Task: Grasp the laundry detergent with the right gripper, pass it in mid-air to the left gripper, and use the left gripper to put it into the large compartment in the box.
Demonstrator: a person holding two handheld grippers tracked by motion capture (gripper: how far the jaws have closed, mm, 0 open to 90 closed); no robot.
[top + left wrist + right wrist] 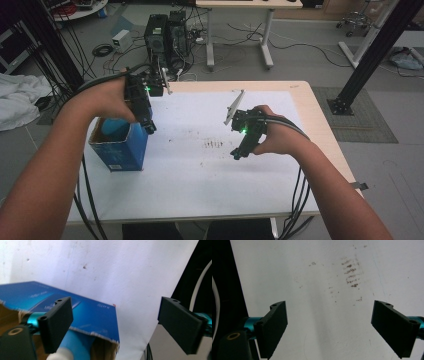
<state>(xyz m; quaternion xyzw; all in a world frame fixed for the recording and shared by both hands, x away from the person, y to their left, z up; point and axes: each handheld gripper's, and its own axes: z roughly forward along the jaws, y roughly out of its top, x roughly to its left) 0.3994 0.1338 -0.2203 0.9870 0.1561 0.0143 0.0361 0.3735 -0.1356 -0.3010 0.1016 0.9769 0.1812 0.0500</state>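
Cardboard, blue on the outside and torn open at the top, makes up the small box (119, 147) standing at the bench's (200, 190) left edge on its white sheet. Left tool (148, 126) hovers over the box's open top, jaws apart, gripping nothing. Right tool (237, 152) hangs above the smudged middle, jaws wide and empty.

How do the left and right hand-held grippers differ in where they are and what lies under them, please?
The left hand-held gripper hangs over the open blue box; the right hand-held gripper hangs over the bare, stained white sheet. The left sits near the table's edge, the right nearer the middle. Both stand open, holding nothing.
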